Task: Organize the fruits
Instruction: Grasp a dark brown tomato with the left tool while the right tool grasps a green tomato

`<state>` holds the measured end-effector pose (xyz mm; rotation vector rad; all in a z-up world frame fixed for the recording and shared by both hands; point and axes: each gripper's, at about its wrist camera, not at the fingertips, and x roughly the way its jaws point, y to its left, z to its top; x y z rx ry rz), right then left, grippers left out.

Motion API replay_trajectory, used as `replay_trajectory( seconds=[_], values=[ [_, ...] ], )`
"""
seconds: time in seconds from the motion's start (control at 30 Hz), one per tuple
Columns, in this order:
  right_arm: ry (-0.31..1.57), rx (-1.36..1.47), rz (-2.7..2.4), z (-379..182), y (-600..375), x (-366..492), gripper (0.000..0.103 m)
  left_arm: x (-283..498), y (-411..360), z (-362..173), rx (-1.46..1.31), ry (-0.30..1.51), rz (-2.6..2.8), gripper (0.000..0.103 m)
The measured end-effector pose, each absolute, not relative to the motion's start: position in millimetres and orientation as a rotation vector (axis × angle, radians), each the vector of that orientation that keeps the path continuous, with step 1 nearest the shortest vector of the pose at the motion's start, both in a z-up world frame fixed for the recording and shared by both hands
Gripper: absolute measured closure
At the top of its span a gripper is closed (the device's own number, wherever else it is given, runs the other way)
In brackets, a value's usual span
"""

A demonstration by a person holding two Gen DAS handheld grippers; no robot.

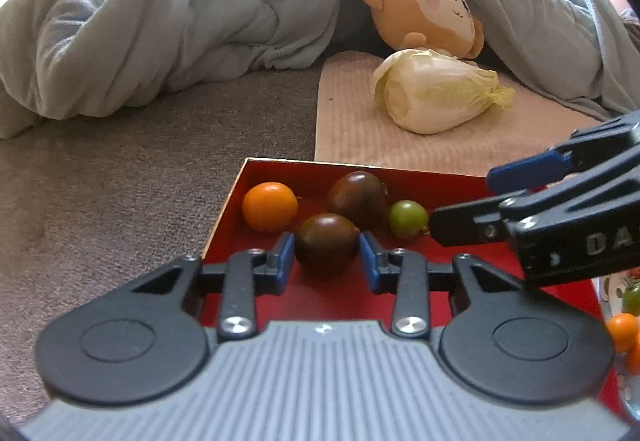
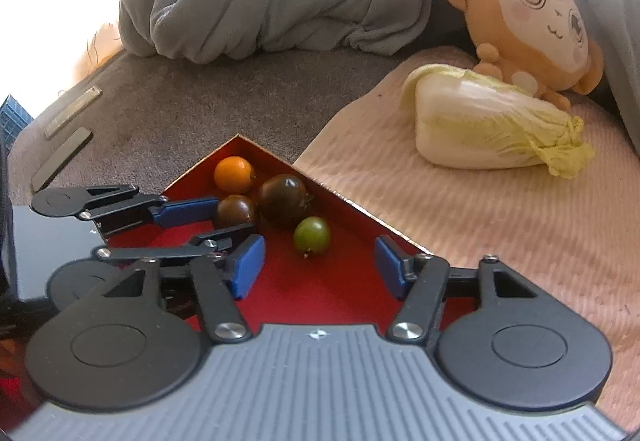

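- Four small round tomatoes are seen in the far corner of a shallow red cardboard tray (image 1: pixel 400 273).
- The nearer dark brown tomato (image 1: pixel 327 243) is clamped between the left gripper's (image 1: pixel 327 255) blue pads.
- The right gripper (image 2: pixel 318 265) is held apart, empty, behind the small green tomato (image 2: pixel 311 234).

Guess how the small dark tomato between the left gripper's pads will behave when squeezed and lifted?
The dark tomato looks round and glossy, so it may squirt out from the left gripper if it is off-centre. It is probably soft-skinned, so a hard squeeze could split it. If dropped on the smooth red tray, it would likely roll toward the orange tomato.
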<state>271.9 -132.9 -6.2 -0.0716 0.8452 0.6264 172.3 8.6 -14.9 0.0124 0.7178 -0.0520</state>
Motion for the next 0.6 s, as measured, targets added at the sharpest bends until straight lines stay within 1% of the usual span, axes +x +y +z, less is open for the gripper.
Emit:
replay_trajectory(
  seconds=[0.23, 0.3, 0.4, 0.5, 0.53, 0.6],
  values=[
    [0.864, -0.093, 0.637, -14, -115, 275, 0.047, 150, 18, -11, -0.002, 0.739, -0.027, 0.065],
    [0.875, -0.104, 0.633, -18, -108, 278, 0.054, 146, 18, -11, -0.008, 0.744, -0.020, 0.065],
    [0.879, -0.136, 0.613, -24, -98, 281, 0.061, 141, 20, -11, -0.014, 0.746, -0.018, 0.065],
    [0.883, -0.156, 0.588, -28, -91, 285, 0.066, 139, 21, -11, -0.015, 0.745, -0.022, 0.065],
    [0.884, -0.162, 0.582, -30, -90, 286, 0.067, 139, 21, -11, -0.015, 0.745, -0.024, 0.065],
    [0.889, -0.195, 0.564, -33, -86, 287, 0.071, 138, 22, -12, -0.017, 0.744, -0.028, 0.065]
  ],
)
